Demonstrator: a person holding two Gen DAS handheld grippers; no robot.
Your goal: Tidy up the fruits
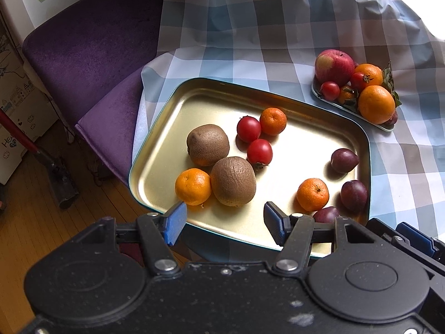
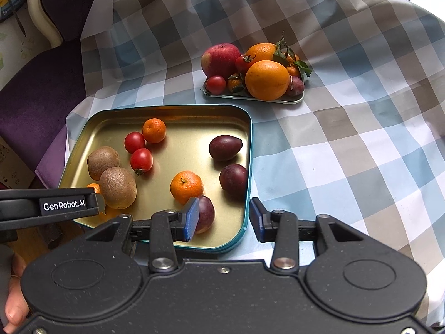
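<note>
A gold metal tray with a teal rim holds two kiwis, three mandarins, two tomatoes and three dark plums. A small plate farther back carries an apple, oranges, tomatoes and small fruit. My left gripper is open and empty above the tray's near edge. My right gripper is open and empty over the tray's near right corner, beside a plum.
A blue, grey and white checked cloth covers the table. A purple chair stands at the left, beside the table edge. Wooden floor and a red-handled tool lie below left.
</note>
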